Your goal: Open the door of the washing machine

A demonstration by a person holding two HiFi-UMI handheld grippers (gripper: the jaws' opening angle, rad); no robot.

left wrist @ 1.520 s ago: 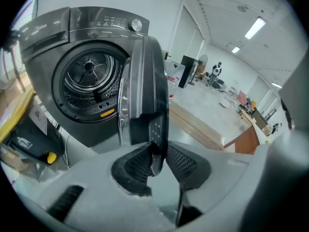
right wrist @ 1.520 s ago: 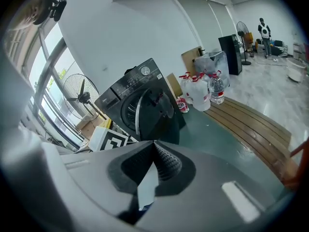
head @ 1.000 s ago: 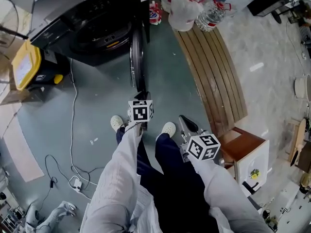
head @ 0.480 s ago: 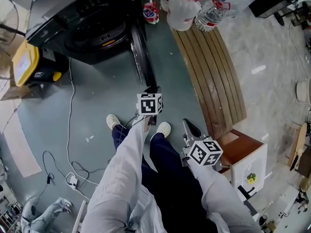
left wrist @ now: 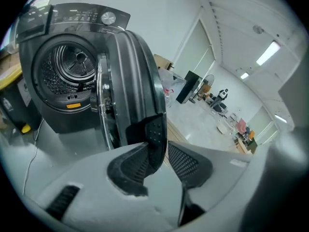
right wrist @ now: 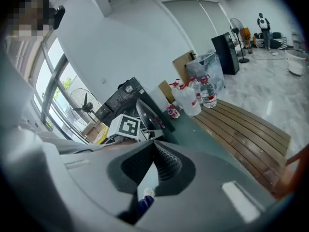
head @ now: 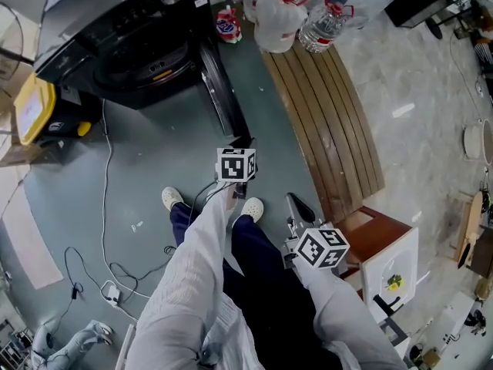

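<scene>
Left gripper astride the free edge of the door of the washing machine, jaws partly spread. Left pad against the dimpled black grip on that edge, with a thin sliver of light between the edge and the right pad, so around it rather than clamped on it. In the head view, at the door's outer tip, marker cube uppermost, just ahead of the person's white shoes. Door swung well out from the machine's front, nearly edge-on from above, with the round drum mouth laid bare behind it. Right gripper off to the side near the wooden bench, well apart from the door, jaw tips met with nothing between them. Orange label just under the drum mouth, print too small to read. Pale lettering along the control panel beside the silver knob, likewise illegible. Red-and-white container on the floor by the machine's corner, brand not legible. Clear bottles with red caps and pale jugs at the bench's far end, labels unreadable. Bold black-and-white square codes on both cubes.
</scene>
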